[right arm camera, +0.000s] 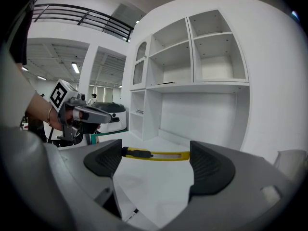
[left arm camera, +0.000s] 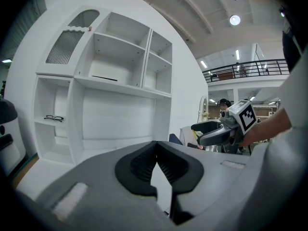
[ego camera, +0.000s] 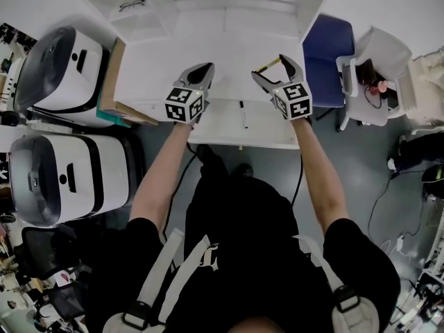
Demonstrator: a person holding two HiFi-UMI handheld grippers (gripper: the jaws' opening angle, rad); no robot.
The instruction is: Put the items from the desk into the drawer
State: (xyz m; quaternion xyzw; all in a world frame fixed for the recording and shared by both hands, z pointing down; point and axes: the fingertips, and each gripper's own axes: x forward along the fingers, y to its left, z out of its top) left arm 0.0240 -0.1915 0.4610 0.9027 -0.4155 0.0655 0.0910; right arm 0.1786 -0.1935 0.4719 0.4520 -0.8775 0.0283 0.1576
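Observation:
My right gripper (ego camera: 270,66) hangs over the front of the white desk (ego camera: 208,47), shut on a yellow utility knife (ego camera: 266,66). The knife (right arm camera: 159,154) spans lengthwise from one pad to the other, with its black slider at the left end. Beside it my left gripper (ego camera: 207,68) is shut, its pads meeting with nothing between them (left arm camera: 156,153). Below both grippers the white drawer (ego camera: 208,127) stands pulled out, and a black pen (ego camera: 243,114) lies in it. A pair of glasses (left arm camera: 53,118) rests on a low shelf at the desk's back left.
White shelving (left arm camera: 120,57) rises behind the desk. Two white machines (ego camera: 62,68) (ego camera: 69,175) stand on the left, next to a cardboard panel (ego camera: 111,82). On the right are a blue chair (ego camera: 327,54) and a white chair (ego camera: 378,75) holding items.

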